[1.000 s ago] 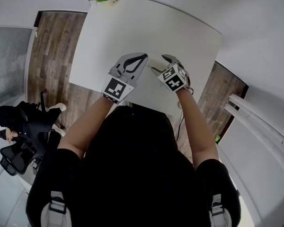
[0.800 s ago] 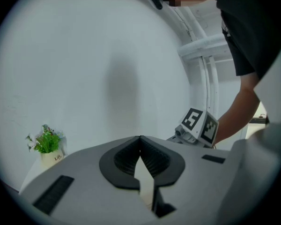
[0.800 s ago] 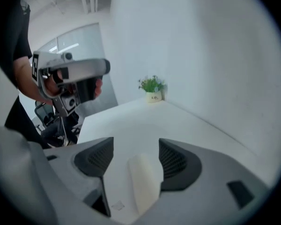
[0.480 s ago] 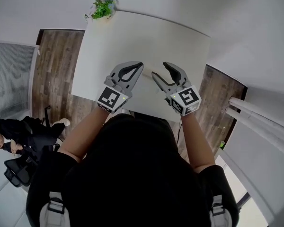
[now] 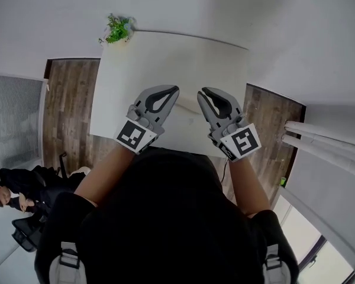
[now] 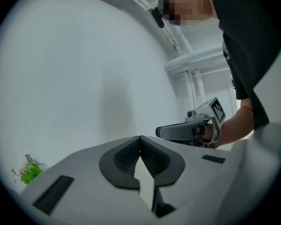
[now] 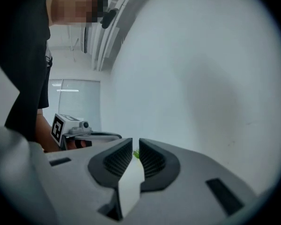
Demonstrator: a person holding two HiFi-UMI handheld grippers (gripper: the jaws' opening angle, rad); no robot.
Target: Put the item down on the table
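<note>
I see no item: not in my L fingers (clenched, empty), not btw my R fingers (closing on nothing), not on the tabletop near the plant, so I'd hold both steady at the edge opposite the plant.

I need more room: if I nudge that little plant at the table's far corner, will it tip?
The plant looks small and leafy, so probably light and easily slid. It stands at the table corner, so a push might send it off. Its base is unclear.
</note>
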